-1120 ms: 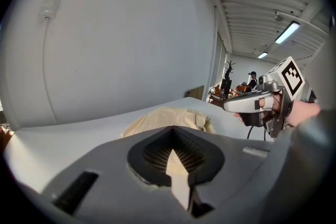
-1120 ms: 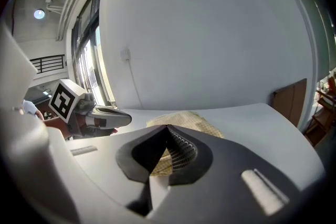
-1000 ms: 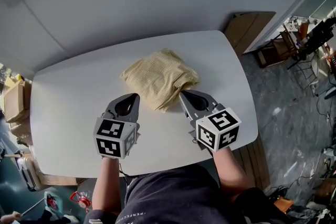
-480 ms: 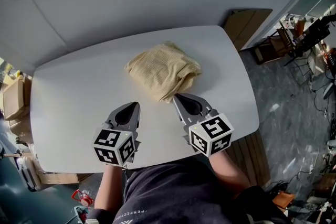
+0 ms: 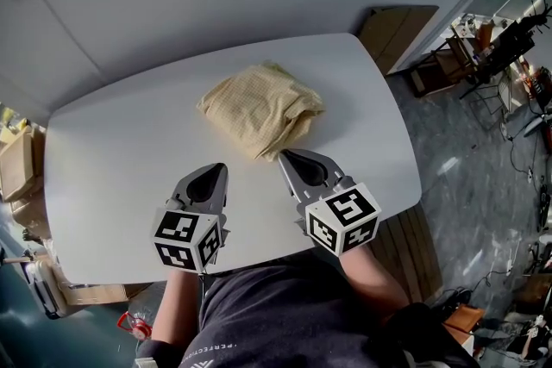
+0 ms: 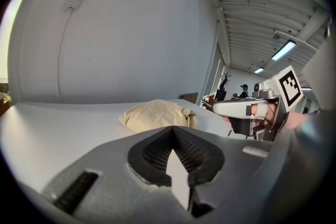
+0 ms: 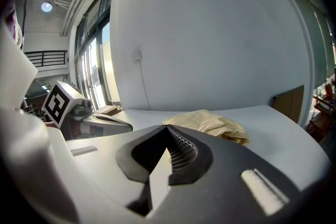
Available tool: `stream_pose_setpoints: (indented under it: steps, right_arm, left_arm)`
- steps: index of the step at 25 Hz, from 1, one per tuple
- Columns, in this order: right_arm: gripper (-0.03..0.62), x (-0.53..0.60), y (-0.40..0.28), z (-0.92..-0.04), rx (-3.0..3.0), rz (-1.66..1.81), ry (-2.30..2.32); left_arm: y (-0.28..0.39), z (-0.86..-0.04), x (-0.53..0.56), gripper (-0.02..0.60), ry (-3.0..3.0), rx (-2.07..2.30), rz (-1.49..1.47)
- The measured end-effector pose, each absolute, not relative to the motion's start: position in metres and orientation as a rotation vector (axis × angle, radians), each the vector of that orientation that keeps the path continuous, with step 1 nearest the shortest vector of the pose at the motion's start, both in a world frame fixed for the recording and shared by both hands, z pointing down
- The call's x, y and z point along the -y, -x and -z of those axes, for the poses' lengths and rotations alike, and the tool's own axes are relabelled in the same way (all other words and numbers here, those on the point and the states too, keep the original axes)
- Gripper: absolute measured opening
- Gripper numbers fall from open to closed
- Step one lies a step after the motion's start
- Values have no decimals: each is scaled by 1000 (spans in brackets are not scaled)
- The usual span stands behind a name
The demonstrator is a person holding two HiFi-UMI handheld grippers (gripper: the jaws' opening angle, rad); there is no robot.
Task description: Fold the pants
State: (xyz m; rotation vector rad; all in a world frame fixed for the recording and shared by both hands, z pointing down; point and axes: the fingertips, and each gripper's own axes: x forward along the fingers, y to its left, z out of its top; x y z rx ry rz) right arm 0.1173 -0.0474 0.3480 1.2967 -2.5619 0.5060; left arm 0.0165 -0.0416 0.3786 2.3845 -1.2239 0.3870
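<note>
The pants (image 5: 261,106), of pale yellow checked cloth, are seen folded into a compact bundle that lies on the white, round-cornered table (image 5: 121,142), toward the middle of its far side. They are held by neither gripper. The right gripper (image 5: 291,159) is held with its tip just beside the bundle's near edge, and the left gripper (image 5: 216,172) is held further left, apart from the cloth, over bare tabletop. In each gripper view the jaws are shown closed fully together, with nothing caught between them. Only in the head view are the whole table outline, the cardboard boxes (image 5: 17,172) at the left, the wooden board (image 5: 397,34) leaning at the wall and the mottled grey floor (image 5: 466,168) given. Only in the left gripper view is the bundle seen low and side-on, with a distant person in a cap (image 6: 242,91) beyond the other gripper. Only in the right gripper view are tall windows (image 7: 97,76) shown.
</note>
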Motion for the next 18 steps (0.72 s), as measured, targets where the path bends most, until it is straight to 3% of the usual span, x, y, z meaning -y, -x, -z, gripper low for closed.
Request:
stream_pose_setpoints:
  steps: [18]
  right_arm:
    - [0, 48, -122, -348, 2563, -552, -1271]
  left_arm:
    - [-24, -387, 45, -6, -2388, 1193, -462]
